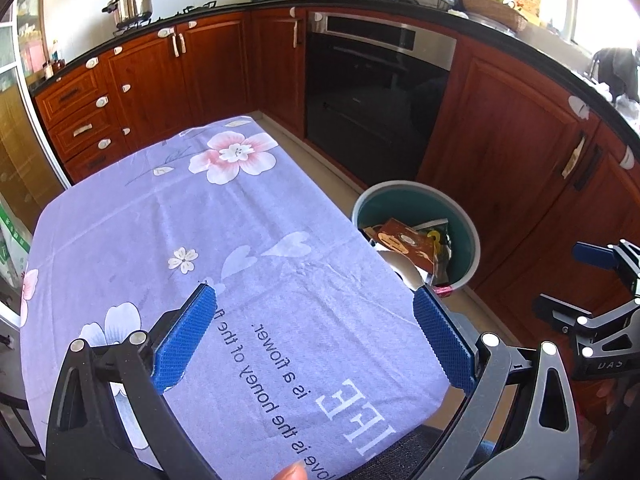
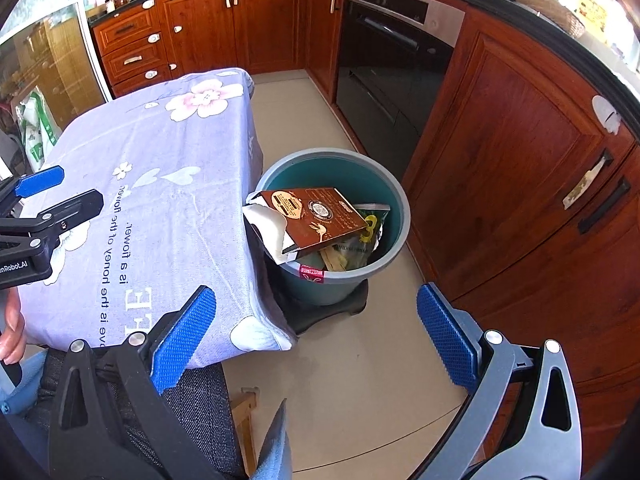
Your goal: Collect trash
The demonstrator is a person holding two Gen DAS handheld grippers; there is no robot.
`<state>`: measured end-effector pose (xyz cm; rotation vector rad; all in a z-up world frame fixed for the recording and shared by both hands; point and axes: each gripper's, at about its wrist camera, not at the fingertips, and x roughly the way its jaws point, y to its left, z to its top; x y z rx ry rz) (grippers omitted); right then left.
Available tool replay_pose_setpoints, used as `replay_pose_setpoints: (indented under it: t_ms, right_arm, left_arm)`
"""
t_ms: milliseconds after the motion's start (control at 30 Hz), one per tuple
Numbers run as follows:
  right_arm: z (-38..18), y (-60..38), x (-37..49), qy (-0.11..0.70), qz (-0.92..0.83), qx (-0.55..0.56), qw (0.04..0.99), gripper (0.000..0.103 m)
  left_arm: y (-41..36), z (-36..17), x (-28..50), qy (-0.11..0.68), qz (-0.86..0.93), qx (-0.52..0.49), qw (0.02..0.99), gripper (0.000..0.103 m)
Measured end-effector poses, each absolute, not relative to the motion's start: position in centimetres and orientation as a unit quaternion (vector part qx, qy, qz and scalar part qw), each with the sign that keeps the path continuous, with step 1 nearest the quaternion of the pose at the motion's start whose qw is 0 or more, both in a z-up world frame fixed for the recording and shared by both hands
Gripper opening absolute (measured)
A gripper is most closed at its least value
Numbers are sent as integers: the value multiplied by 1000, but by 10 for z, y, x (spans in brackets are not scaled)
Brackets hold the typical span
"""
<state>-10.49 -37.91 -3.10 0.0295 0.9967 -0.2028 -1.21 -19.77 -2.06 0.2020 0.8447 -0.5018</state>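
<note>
— So, where is the trash to be found?

— It is gathered in the bin, which stands on the floor just beside the corner of the bench. A brown carton is propped across the bin's near rim, tilted, with one white end hanging over the edge towards the bench. A green and yellow wrapper is seen under and behind it, deeper inside. A small red label is fixed on the outside, below the rim; its print is too small to be read.

— And which step is judged to be in hand?

— Nothing is left on the purple flowered cloth that covers the bench, so the collecting looks all but done. The carton is not fully inside, though. A push downwards on it may be called for next, so that it drops below the rim rather than tipping out.

— How are the tools held?

— The left hand-held gripper is held over the cloth with its blue pads spread wide and nothing between them. The right hand-held gripper is held over the floor near the bin, likewise released and empty.

— Can any writing be made out?

— On the cloth, "is a flower" and "is the honey of the" can be read, with large letters ending in "FE". On the left tool's body, "nRobot.AI" is printed.
</note>
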Motion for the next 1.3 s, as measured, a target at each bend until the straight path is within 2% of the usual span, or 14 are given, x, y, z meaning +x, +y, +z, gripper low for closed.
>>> replay_pose_setpoints:
  t_ms: [1300]
  right_arm:
    - [-48,-380,-88,496,-94,10,863,97]
  left_arm:
    - [-197,-35,-7,417,-237,98,872,99]
